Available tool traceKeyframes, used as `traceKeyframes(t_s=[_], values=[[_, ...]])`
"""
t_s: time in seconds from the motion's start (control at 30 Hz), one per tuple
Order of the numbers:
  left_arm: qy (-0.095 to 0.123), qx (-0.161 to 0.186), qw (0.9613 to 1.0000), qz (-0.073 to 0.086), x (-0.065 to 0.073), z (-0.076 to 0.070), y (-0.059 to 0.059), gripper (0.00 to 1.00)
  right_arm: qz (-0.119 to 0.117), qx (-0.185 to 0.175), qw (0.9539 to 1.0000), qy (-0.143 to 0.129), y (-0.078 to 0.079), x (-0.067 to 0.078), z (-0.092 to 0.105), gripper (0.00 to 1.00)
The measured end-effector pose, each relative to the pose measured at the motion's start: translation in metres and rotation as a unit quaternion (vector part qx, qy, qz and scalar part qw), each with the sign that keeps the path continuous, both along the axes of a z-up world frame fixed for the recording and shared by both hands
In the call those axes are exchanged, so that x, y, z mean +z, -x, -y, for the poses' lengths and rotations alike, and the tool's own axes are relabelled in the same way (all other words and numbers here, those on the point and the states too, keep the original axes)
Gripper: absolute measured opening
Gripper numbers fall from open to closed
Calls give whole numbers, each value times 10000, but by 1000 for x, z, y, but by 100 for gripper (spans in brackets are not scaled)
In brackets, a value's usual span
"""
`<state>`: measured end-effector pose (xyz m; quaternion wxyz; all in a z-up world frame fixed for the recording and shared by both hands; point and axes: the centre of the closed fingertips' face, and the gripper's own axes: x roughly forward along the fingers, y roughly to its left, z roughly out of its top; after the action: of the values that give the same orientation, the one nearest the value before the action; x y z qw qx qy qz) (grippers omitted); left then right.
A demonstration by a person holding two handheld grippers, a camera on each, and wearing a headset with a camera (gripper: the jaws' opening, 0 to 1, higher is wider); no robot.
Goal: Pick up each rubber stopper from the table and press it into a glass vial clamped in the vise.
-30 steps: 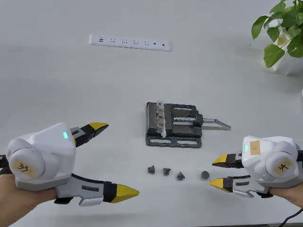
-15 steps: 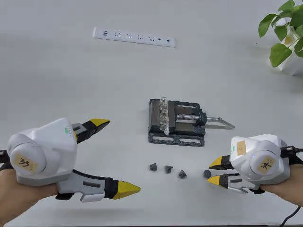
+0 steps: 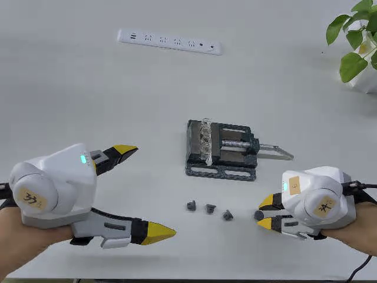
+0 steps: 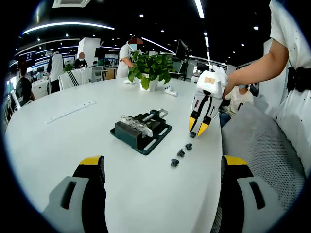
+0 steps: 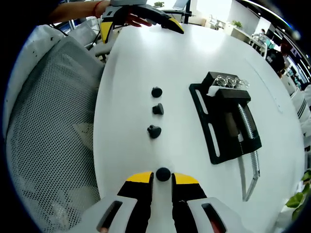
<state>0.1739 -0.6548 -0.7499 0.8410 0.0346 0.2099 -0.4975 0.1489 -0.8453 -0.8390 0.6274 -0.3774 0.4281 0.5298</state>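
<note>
Wide bare desk (image 3: 88, 106) left of vise (image 3: 221, 151); three loose stoppers (image 3: 210, 208) in a row near its front; open above vials (image 3: 205, 134).

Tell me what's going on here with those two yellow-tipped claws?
A person holds a two-jaw gripper in each hand at a white table. The right gripper is down at the table, its jaws close on either side of a small dark rubber stopper; whether they already pinch it is unclear. Three more stoppers lie in a row beside it. A row of glass vials sits clamped in a vise. The left gripper hangs wide open off to the side.
</note>
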Motion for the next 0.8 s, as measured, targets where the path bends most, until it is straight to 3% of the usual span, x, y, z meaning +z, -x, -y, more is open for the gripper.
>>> traceKeyframes(t_s=[0.8], values=[[5, 6, 10000, -31, -2, -1, 1, 99, 13, 120, 9999, 67, 1, 0, -1, 8]])
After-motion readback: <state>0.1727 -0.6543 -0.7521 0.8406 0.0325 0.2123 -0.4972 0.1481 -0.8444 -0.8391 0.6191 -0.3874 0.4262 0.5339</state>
